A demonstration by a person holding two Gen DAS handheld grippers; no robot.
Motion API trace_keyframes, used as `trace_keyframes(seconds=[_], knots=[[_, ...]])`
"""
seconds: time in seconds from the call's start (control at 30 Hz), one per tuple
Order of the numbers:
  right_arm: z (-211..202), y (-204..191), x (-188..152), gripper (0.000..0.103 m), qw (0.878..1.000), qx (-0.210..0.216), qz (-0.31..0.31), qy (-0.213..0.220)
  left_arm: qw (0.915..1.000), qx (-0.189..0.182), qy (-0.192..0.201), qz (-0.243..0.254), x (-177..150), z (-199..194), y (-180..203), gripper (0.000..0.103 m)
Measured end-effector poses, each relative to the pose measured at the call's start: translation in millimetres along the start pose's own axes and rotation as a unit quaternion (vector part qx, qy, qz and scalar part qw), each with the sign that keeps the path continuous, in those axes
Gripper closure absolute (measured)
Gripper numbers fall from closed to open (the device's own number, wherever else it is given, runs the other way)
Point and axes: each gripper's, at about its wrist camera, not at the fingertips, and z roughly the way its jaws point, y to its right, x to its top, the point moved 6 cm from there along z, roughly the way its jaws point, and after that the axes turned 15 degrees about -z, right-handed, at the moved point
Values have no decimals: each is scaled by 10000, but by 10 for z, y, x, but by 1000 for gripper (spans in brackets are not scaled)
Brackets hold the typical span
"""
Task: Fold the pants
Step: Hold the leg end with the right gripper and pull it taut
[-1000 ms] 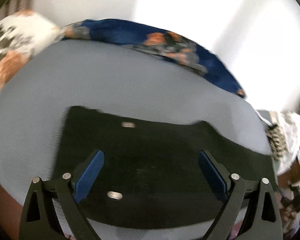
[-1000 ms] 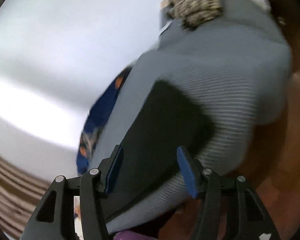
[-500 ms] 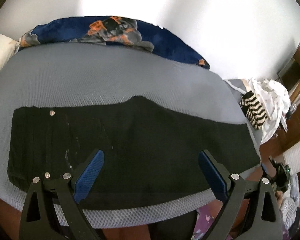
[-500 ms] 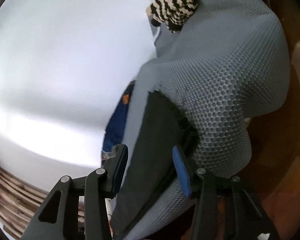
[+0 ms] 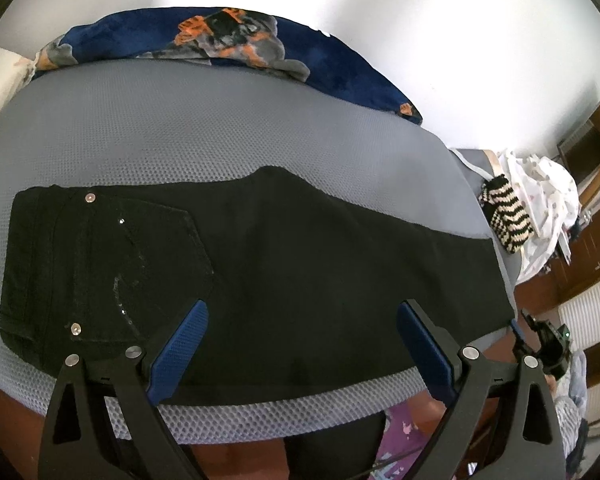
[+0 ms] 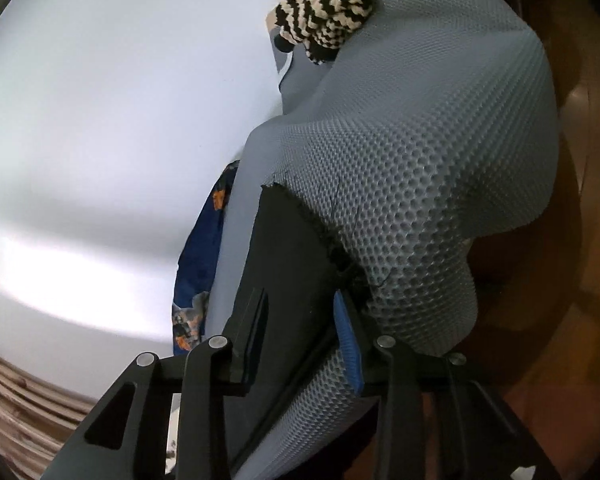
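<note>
Black pants (image 5: 260,260) lie flat across a grey mesh-covered bed (image 5: 180,128), waistband and back pocket at the left, leg ends at the right. My left gripper (image 5: 302,308) hovers open above the near edge of the pants, fingers wide apart and holding nothing. In the right wrist view the pants (image 6: 288,248) end in a frayed hem at the bed's (image 6: 420,140) corner. My right gripper (image 6: 300,300) straddles that leg end, one finger on top of the cloth and the blue pad (image 6: 346,344) at the bed's edge. Its jaws are closing, and the pads do not visibly press.
A blue and orange blanket (image 5: 260,48) lies along the far side by the white wall. A striped knit piece (image 5: 508,216) and white cloth (image 5: 540,192) sit past the right end. Brown wooden floor (image 6: 560,320) lies below the bed's corner.
The left wrist view shifted sideways and now takes in the whole pants. The right gripper's jaws have narrowed around the leg end and sunk closer to it.
</note>
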Motion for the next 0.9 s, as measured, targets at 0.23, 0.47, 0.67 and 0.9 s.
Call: trace_keyframes(seconds=[0.23,0.47,0.67,0.9], knots=[[122,21,-12,72,9996,-13,105,-246,9999,-19,-82,77,-57,38,57,8],[167,91,-78,98,9990,-212,293,-254,9999,-1,-117,95,-84,43,63,8],[54,32,-118,99,9991,-396,58,-109,9998,32,-159,70,-86,15,48,8],[-187,137,2,90,9973,-289,412,531,9997,62,-243,60,-101,26,35,8]])
